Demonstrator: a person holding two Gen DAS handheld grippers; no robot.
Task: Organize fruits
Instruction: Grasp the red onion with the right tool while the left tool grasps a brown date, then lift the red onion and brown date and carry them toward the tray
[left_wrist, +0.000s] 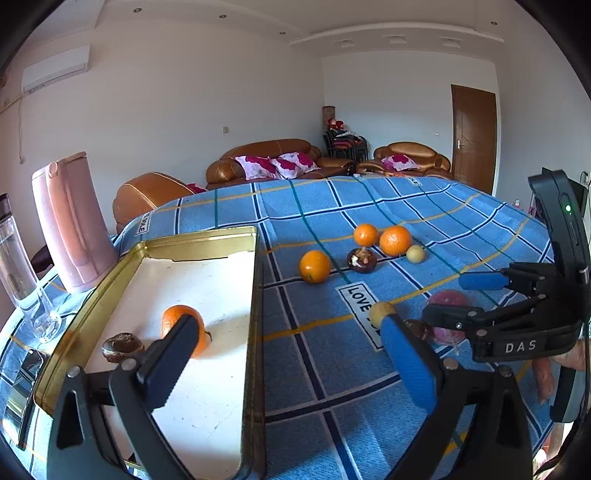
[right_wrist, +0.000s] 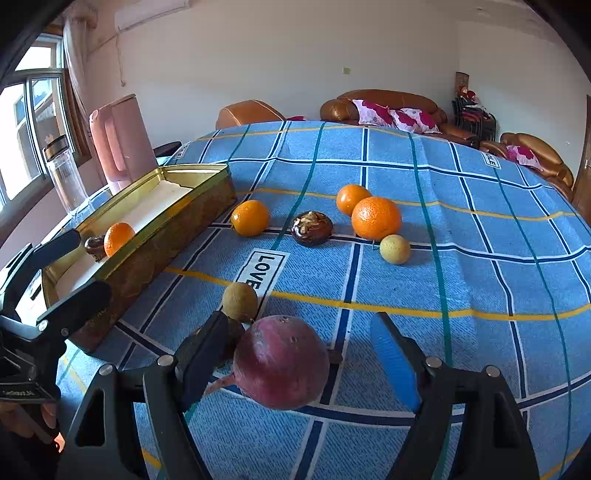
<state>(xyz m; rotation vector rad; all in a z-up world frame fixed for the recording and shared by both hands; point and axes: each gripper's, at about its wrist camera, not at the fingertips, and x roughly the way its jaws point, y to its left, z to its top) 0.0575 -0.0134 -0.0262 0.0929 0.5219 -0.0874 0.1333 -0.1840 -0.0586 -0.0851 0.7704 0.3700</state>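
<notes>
A gold tin tray (left_wrist: 207, 240) (right_wrist: 192, 173) holds an orange (left_wrist: 173, 317) (right_wrist: 119, 238) and a dark brown fruit (left_wrist: 122, 345) (right_wrist: 94, 245). My left gripper (left_wrist: 291, 350) (right_wrist: 79, 262) is open and empty over the tray's right rim. My right gripper (right_wrist: 299, 347) (left_wrist: 443, 299) is open around a purple-red round fruit (right_wrist: 282, 362) (left_wrist: 448, 299) on the cloth, not closed on it. Three oranges (right_wrist: 250, 218) (right_wrist: 351, 197) (right_wrist: 376, 218), a dark fruit (right_wrist: 312, 228) and two small yellow-green fruits (right_wrist: 395, 249) (right_wrist: 240, 301) lie on the blue cloth.
A pink kettle (left_wrist: 72, 225) (right_wrist: 123, 142) and a clear bottle (left_wrist: 18, 258) (right_wrist: 66, 177) stand left of the tray. Another dark fruit (left_wrist: 419, 328) sits by the purple one. The blue checked cloth (right_wrist: 480, 258) covers the table; sofas stand behind.
</notes>
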